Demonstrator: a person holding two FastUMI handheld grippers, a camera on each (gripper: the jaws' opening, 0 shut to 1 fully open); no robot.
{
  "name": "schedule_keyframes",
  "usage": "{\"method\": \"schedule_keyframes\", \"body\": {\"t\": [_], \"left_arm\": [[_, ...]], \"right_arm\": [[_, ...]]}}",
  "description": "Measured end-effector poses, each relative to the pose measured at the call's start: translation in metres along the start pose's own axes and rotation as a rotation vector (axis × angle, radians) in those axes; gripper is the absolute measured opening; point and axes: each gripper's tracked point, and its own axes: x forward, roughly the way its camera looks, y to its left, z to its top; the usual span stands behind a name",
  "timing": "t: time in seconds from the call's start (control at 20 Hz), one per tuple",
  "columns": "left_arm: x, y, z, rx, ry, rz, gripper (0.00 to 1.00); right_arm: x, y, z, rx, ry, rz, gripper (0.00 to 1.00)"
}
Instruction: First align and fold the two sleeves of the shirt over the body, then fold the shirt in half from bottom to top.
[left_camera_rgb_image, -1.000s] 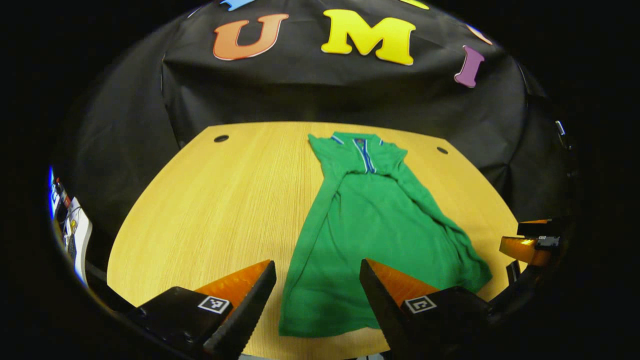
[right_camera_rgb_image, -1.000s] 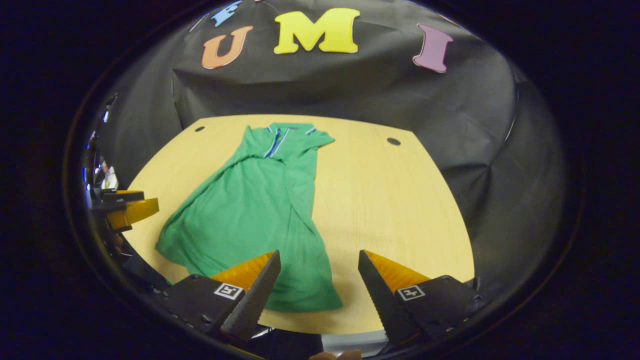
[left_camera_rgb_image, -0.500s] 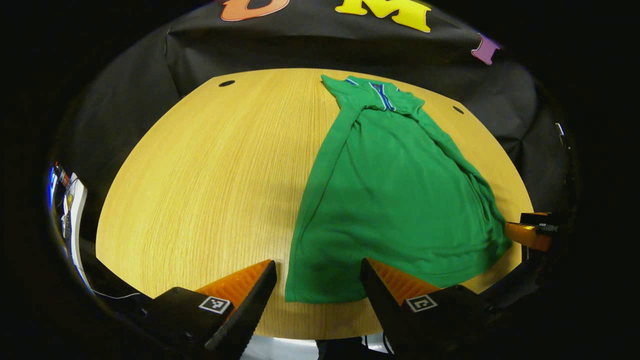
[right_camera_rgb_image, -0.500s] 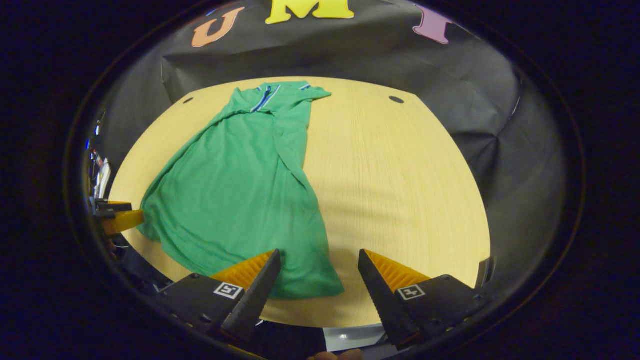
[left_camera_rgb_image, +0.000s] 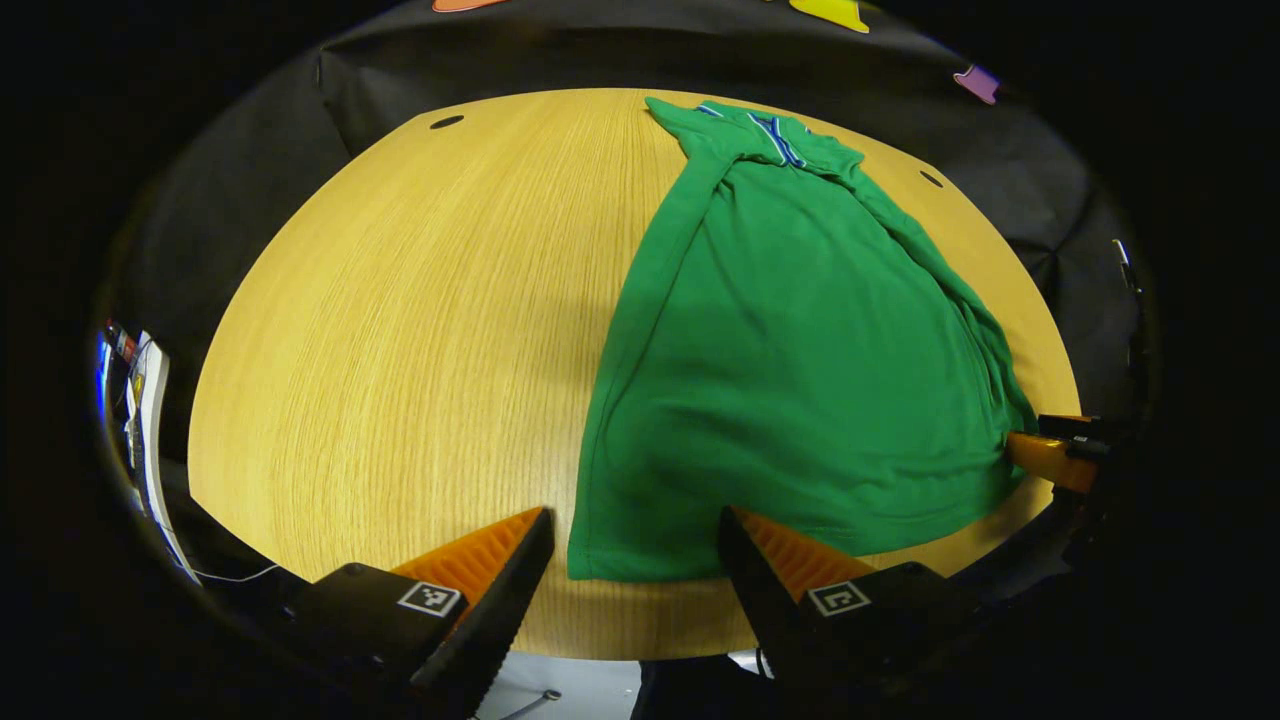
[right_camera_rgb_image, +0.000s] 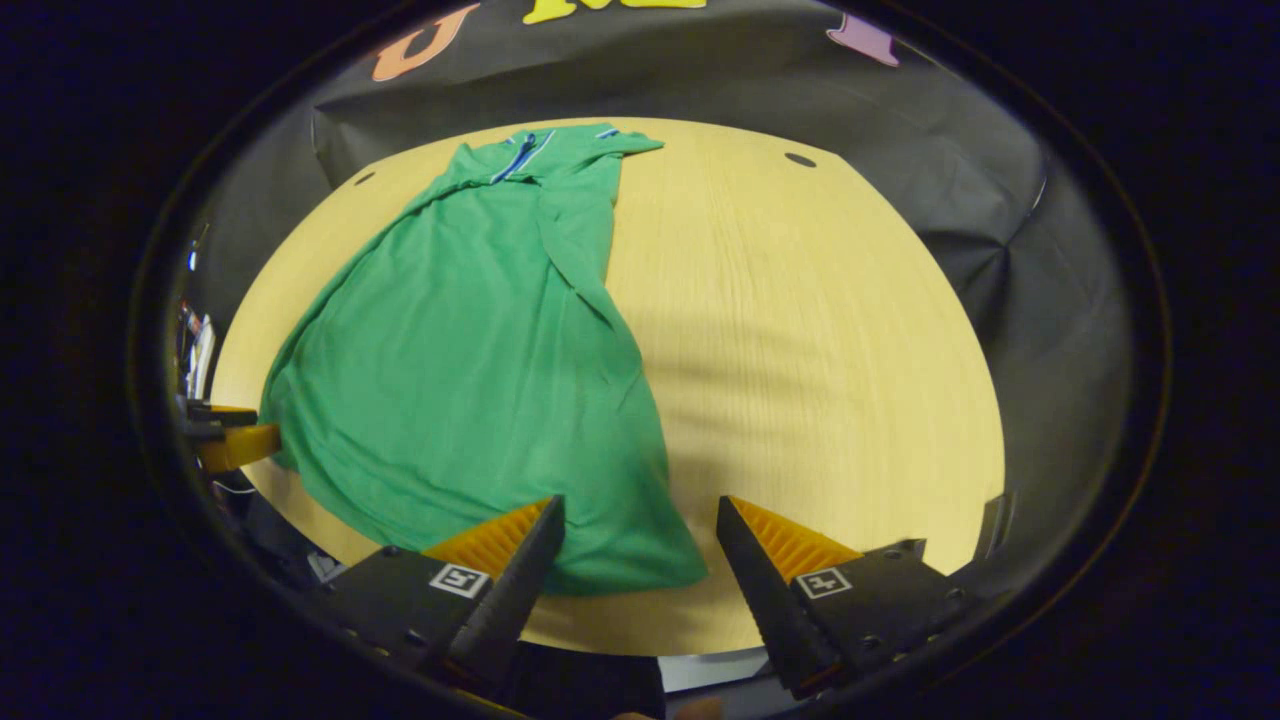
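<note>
Step in hand: both sleeves are lying folded in over the body of the green shirt (left_camera_rgb_image: 790, 340), so, as I judge it, the sleeve folds are done and the bottom-to-top fold is just being set up.
Shirt: it is lying flat on the wooden table (left_camera_rgb_image: 400, 330), collar (left_camera_rgb_image: 765, 125) at 12 o'clock toward the booth wall and hem (left_camera_rgb_image: 700, 555) at 6 o'clock by the near table edge.
Left gripper (left_camera_rgb_image: 635, 560): its fingers are standing wide apart, holding nothing, and framing the hem's left corner (left_camera_rgb_image: 590, 560) in the left gripper view; whether they are touching the cloth I cannot tell.
Right gripper (right_camera_rgb_image: 640, 545): its fingers are likewise spread wide and empty, bracketing the hem's right corner (right_camera_rgb_image: 680, 570) in the right gripper view; contact cannot be told here either.
Across the views: each gripper is also showing at the other view's edge, at 3 o'clock in the left view (left_camera_rgb_image: 1050, 455) and at 9 o'clock in the right (right_camera_rgb_image: 235, 440), just beside the hem.
Next move: probably each gripper is needing to pinch its own corner of the hem, then both are lifting together and carrying it toward the collar at 12 o'clock, keeping the folded sleeves from slipping out.
</note>
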Motion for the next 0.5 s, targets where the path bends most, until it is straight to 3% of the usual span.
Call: {"method": "schedule_keyframes", "body": {"t": [0.15,0.2,0.25,0.3,0.35,0.4,0.45,0.5], "left_arm": [[-0.002,0.003,-0.003,0.016,0.025,0.016,1.00],[-0.002,0.002,-0.004,0.010,0.031,0.016,0.93],[-0.002,0.001,-0.004,0.009,0.035,0.016,0.89],[-0.003,0.000,-0.005,0.009,0.041,0.013,0.80],[-0.003,0.000,-0.006,0.008,0.044,0.011,0.75],[-0.002,-0.001,-0.005,0.005,0.044,0.007,0.64],[-0.002,-0.003,-0.005,0.000,0.043,-0.001,0.58],[-0.002,-0.005,-0.005,-0.003,0.045,-0.013,0.43]], "right_arm": [[0.001,0.004,-0.005,0.025,0.020,0.031,0.92],[0.000,0.006,-0.009,0.042,0.033,0.043,0.87],[0.002,0.007,-0.006,0.048,0.028,0.045,0.71],[0.001,0.009,-0.007,0.045,0.040,0.048,0.65],[0.000,0.009,-0.007,0.046,0.041,0.044,0.46],[-0.001,0.012,-0.007,0.058,0.039,0.064,0.48],[0.000,0.016,-0.005,0.085,0.045,0.079,0.31],[-0.001,0.016,-0.004,0.100,0.048,0.078,0.15]]}}
